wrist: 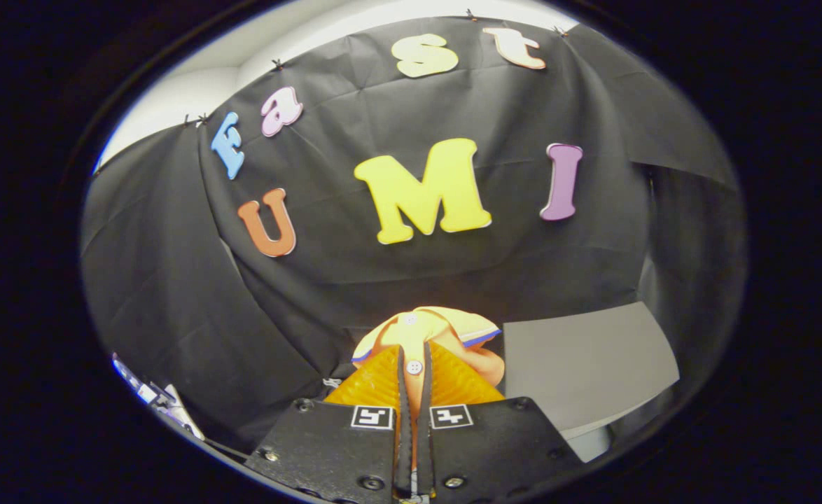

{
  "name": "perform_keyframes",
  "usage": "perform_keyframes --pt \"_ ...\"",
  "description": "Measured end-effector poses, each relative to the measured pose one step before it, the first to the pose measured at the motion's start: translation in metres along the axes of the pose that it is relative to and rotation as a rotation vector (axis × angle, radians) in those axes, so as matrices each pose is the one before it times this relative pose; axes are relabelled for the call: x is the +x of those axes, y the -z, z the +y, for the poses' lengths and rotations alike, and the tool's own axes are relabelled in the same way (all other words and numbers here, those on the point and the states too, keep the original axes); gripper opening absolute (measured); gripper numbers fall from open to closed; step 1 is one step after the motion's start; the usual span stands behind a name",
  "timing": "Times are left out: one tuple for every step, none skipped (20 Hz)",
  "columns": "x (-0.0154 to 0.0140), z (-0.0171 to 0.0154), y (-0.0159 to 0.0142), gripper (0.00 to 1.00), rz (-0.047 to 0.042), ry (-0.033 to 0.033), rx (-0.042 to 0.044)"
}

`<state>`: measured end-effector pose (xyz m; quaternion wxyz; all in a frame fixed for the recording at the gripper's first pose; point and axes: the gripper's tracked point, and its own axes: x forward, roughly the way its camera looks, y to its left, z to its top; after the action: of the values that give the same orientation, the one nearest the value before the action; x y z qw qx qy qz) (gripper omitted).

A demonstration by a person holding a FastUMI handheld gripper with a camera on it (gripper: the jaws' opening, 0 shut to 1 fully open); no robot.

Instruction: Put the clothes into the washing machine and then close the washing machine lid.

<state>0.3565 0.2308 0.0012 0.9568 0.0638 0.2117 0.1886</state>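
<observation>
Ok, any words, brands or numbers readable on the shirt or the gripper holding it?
Shirt: none, just plain buttons.
Gripper, fingers shut on the shirt: no words; two square coded markers, not readable text.
Pale clutter beside the gripper: too blurred to read.

We see our hand-held gripper (414, 374) held level, pointing forward. Its two fingers (402, 392) stand nearly closed, side by side with a narrow gap, both pressing on a fold of the garment (421, 332) pinched between them.
</observation>
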Motion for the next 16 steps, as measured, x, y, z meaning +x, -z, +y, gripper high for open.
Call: perform_keyframes --pt "0.00668 0.00661 0.00149 0.06 0.00446 -0.00966 -0.00209" --pt "0.00675 0.00818 0.00005 0.06 0.00325 -0.01260 -0.00094" --pt "0.00604 0.00737 0.00087 0.06 0.00740 -0.01119 -0.00483" --pt "0.00757 0.00580 0.00034 0.06 0.00460 -0.00666 -0.00740" --pt "0.00631 0.00515 0.00112 0.06 0.00567 -0.00664 -0.00609" --pt "0.00821 0.00582 0.00082 0.06 0.00798 -0.00997 0.00054" --pt "0.01011 0.00537 0.00182 0.06 0.01028 -0.01007 0.00376" --pt "0.00799 0.00488 0.00306 0.06 0.01347 -0.01048 0.00485" --pt "0.00771 0.00442 0.00400 0.06 0.01214 -0.01049 0.00510" --pt "0.00913 0.00275 0.00313 0.06 0.01309 -0.00706 0.00368" --pt "0.00766 0.00166 0.00410 0.06 0.01267 -0.00528 0.00428" --pt "0.00944 0.00135 0.00501 0.06 0.01360 -0.00445 0.00404" --pt "0.00950 0.00048 0.00486 0.06 0.01087 -0.00252 0.00278" --pt "0.00883 0.00113 0.00594 0.06 0.01292 -0.00316 0.00562" --pt "0.01066 0.00137 0.00615 0.06 0.01403 -0.01022 0.00947" --pt "0.01183 -0.00038 0.00704 0.06 0.02217 -0.00165 0.01222"
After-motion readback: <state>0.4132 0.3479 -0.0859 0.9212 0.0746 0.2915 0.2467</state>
